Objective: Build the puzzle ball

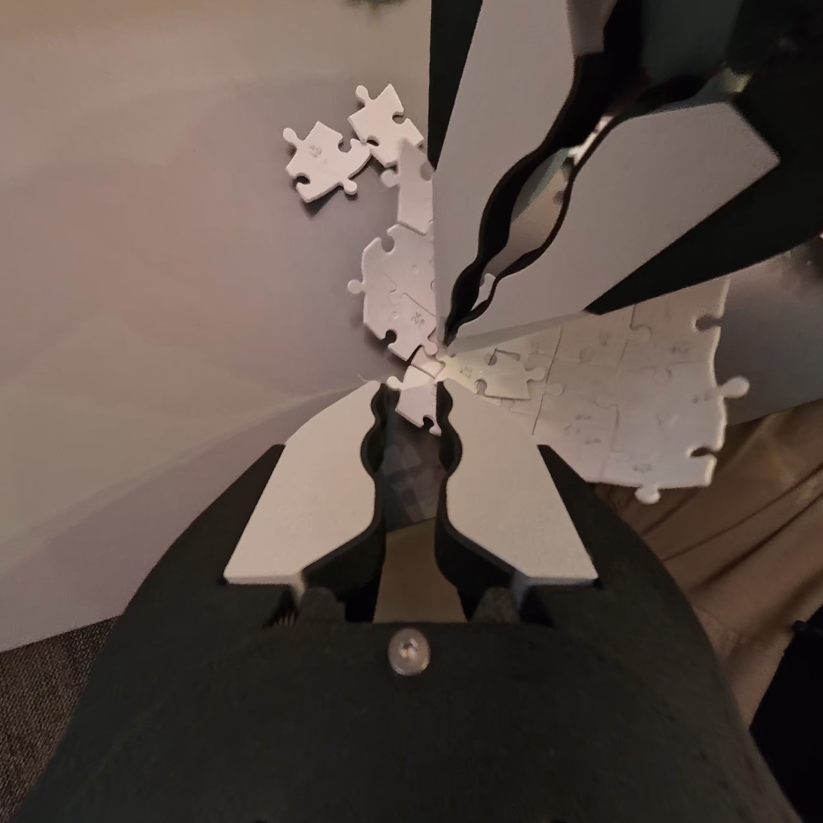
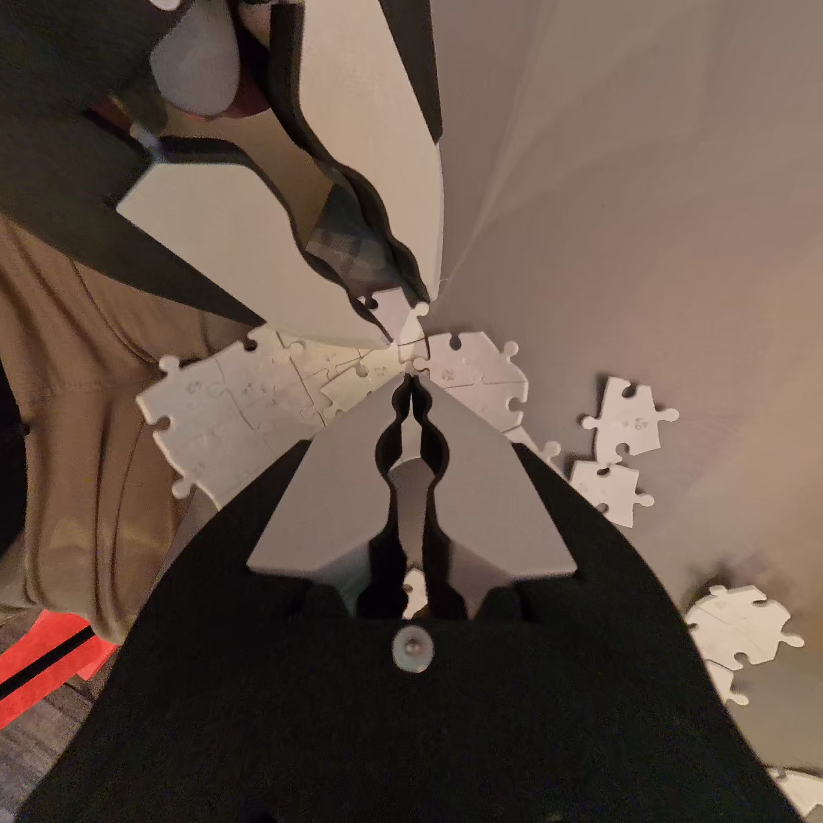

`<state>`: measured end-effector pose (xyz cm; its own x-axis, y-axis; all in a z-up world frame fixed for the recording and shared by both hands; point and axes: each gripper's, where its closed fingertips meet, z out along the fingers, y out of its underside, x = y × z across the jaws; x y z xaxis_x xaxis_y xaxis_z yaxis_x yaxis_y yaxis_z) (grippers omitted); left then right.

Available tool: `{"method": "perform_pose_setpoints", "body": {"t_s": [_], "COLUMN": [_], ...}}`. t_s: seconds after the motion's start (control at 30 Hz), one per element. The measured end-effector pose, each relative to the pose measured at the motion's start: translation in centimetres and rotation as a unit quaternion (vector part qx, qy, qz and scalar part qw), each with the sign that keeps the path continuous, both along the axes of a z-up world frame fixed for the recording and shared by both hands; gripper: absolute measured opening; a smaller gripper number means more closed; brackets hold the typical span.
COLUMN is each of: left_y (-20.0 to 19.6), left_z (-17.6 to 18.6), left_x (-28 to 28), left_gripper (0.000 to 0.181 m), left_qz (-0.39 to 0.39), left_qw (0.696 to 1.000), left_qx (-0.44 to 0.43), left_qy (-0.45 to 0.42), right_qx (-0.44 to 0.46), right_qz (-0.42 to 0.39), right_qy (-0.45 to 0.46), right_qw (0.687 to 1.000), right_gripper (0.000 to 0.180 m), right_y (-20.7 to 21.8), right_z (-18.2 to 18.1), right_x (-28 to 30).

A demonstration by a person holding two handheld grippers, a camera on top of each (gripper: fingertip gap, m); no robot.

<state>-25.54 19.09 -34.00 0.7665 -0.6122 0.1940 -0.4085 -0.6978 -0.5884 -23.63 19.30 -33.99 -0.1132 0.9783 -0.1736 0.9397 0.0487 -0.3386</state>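
So, wedge piece [image 2: 392, 311]: small white plastic wedge with tabs, held off the table at the pole where the sections met.
Left gripper [image 1: 412, 394]: clenched on the wedge piece, tips on its two side edges, narrow end pointing at the joint.
Curved panel [image 1: 623, 401]: many pieces already locked, bowed, hanging past the table edge toward the person.
Smaller section [image 1: 396, 289]: a few joined pieces lying on the table, its tip touching the same pole.
Right gripper [image 2: 412, 383]: tips closed together at the pole; whether a panel edge sat between them, couldn't tell.
Handling: judged light, thin, stiff and smooth, likely to twist or slip in a tip pinch. Best held on flat faces or straight edges, tabs left free. Joints looked press-fit, so the panel might flex or pop if pushed off-axis.
Loose pieces [image 1: 320, 160]: two singles just beside the smaller section, touching each other.
Spare cluster [image 2: 739, 632]: another small joined group, well apart.
Table [image 1: 133, 267]: plain grey.
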Motion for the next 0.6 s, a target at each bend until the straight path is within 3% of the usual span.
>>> {"method": "perform_pose_setpoints", "body": {"t_s": [0.03,0.6], "left_y": [0.07,0.67], "left_z": [-0.01,-0.02], "left_x": [-0.04,-0.02], "left_gripper": [0.020,0.017], "left_qz": [0.001,-0.007], "left_qw": [1.000,1.000], "left_qx": [0.001,-0.002], "left_qy": [-0.001,-0.001], "right_qx": [-0.001,-0.016], "right_qz": [0.001,-0.003], "right_qy": [-0.002,0.002], "right_qw": [1.000,1.000], "right_gripper": [0.000,0.000], "right_y": [0.04,0.82], "right_z": [0.13,0.13], "right_x": [-0.03,-0.11]}}
